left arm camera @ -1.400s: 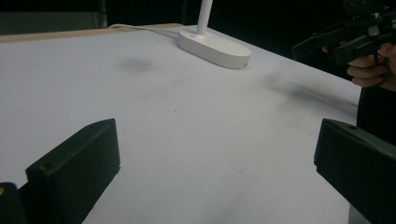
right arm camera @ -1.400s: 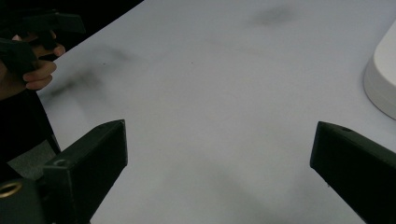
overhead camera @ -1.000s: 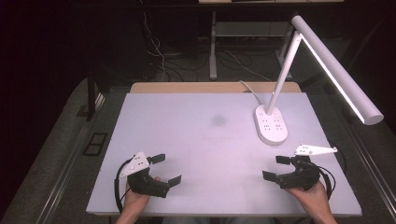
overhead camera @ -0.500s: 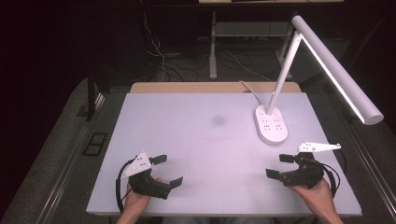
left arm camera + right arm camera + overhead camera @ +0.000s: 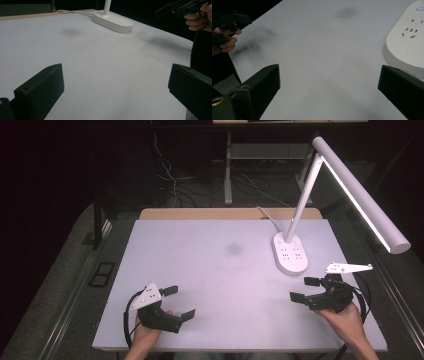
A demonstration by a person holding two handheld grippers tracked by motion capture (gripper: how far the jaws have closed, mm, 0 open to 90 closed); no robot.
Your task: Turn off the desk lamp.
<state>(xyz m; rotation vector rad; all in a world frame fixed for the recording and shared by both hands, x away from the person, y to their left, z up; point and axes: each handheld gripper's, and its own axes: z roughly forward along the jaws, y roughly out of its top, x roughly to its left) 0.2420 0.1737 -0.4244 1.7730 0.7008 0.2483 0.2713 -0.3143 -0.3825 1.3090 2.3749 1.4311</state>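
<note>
My left gripper [image 5: 179,302] is held low over the white table [image 5: 215,270] near its front left, jaws wide open and empty. My right gripper [image 5: 305,289] hovers at the front right, also open and empty, just in front of the lamp base [image 5: 290,254]. In the left gripper view my own jaws frame bare table around the left gripper [image 5: 116,75], and the right gripper [image 5: 180,6] shows far off at top right. The right gripper view has the right gripper [image 5: 329,75] open, with the lamp base [image 5: 409,47] beside its right jaw.
A white desk lamp rises from its base, which carries sockets, and its long lit head [image 5: 360,195] hangs over the table's right side. Its cord [image 5: 267,215] runs off the back edge. A faint dark smudge [image 5: 233,249] marks the table's middle.
My right gripper has drifted a little to the right and away from the front edge. The left gripper has hardly moved. Both stay open.
</note>
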